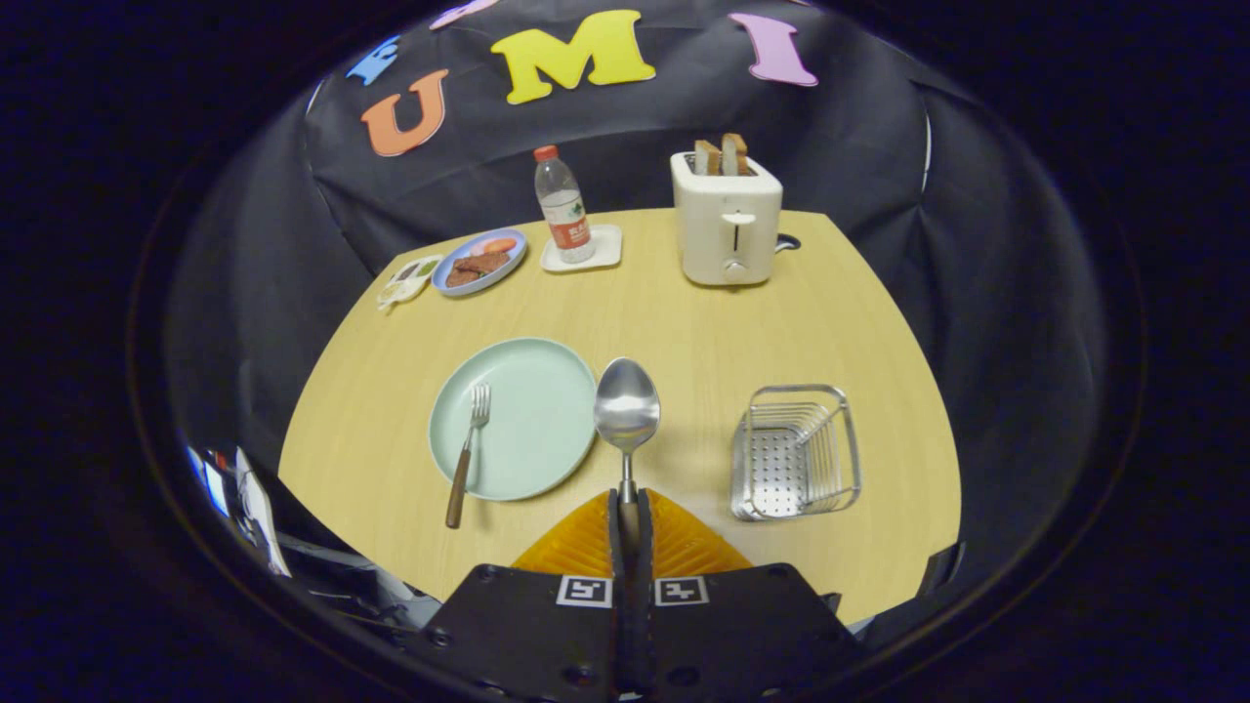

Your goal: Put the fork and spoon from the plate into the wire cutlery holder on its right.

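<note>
Gripper view looks forward along the two fingers, and nearest of all the gripper (630,508) has them pressed together on the handle of the spoon (627,410); the handle runs straight out between the fingers and the bowl stands up just ahead of them, lifted clear of the table (684,322) and facing the camera; the tool appears level and pointed toward the far side of the table, with the spoon held roughly along its axis; just beyond and to the left of the fingers lies the pale green plate (532,420), and on its left part the fork (467,451) rests with its tines up on the plate and its wooden handle hanging over the near rim onto the table; to the right of the fingers, well apart from the plate, sits the wire cutlery holder (796,451), and nothing can be seen inside it; by my reading the spoon half of the task is in hand, carried but not yet delivered, and the fork waits untouched; the next move calls for swinging the spoon rightward over the holder, tipping it so it goes down inside the wire walls, then parting the fingers; farther off stand a toaster (728,220) with two slices of bread sticking up, a water bottle (563,205) on a small white tray, and a blue dish of food (480,262) beside it.
</note>
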The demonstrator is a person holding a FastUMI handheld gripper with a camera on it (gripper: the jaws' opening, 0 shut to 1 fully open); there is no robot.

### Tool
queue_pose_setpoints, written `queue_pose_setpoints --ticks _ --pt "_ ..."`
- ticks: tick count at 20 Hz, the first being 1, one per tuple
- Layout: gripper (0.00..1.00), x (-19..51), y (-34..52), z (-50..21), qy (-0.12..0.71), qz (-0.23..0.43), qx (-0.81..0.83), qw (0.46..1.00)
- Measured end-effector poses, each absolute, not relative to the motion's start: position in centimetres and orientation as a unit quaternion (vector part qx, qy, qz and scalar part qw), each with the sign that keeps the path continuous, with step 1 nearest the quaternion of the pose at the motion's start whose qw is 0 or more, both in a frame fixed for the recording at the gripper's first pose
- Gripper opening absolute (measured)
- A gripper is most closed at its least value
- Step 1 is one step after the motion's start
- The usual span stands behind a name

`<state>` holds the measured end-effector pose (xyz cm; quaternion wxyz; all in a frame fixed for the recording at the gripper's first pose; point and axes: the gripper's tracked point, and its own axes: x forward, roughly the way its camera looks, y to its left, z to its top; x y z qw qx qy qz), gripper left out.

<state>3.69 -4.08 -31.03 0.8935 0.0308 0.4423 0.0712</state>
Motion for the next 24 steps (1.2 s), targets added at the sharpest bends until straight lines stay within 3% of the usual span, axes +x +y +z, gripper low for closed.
queue_pose_setpoints --ticks 9,24 --pt "0.01 1.5 -11.5 -30.2 0.454 0.028 0.058 0.889" --pt "0.02 3.5 -13.8 -30.8 0.471 -0.002 0.065 0.880"
